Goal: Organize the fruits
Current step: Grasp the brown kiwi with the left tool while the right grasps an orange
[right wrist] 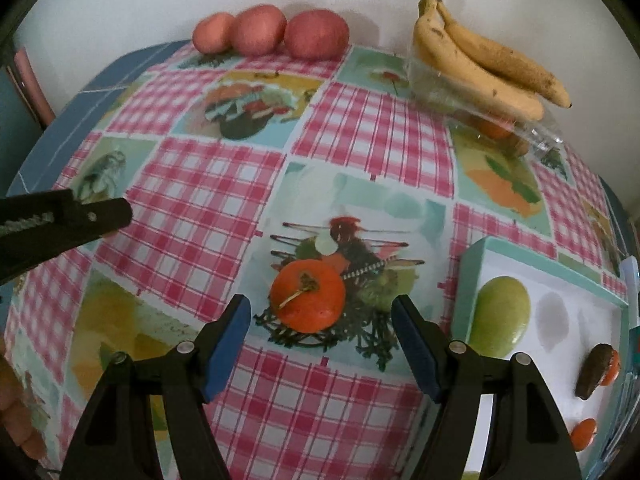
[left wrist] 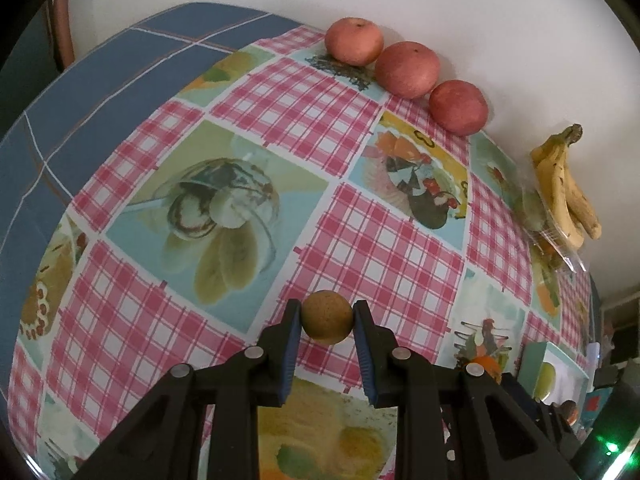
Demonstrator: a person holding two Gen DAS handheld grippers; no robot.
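My left gripper (left wrist: 326, 315) is shut on a small round brown fruit (left wrist: 326, 326), held just above the checked tablecloth (left wrist: 384, 240). In the right wrist view an orange tangerine (right wrist: 307, 298) with a dry stem lies on the cloth between the blue pads of my right gripper (right wrist: 321, 301). Those jaws are open, with a gap on each side of the tangerine. One black finger of the left tool (right wrist: 100, 216) juts in from the left edge. In the left wrist view the tangerine (left wrist: 486, 363) peeks out behind the right-hand finger.
Three red apples (right wrist: 272, 32) line the back wall. A bunch of bananas (right wrist: 480, 64) rests on a clear plastic tub (right wrist: 536, 136). A teal-rimmed white box (right wrist: 560, 280) at right holds a green fruit (right wrist: 500, 316) and small dark and orange pieces. A person's hand (right wrist: 16, 412) shows at lower left.
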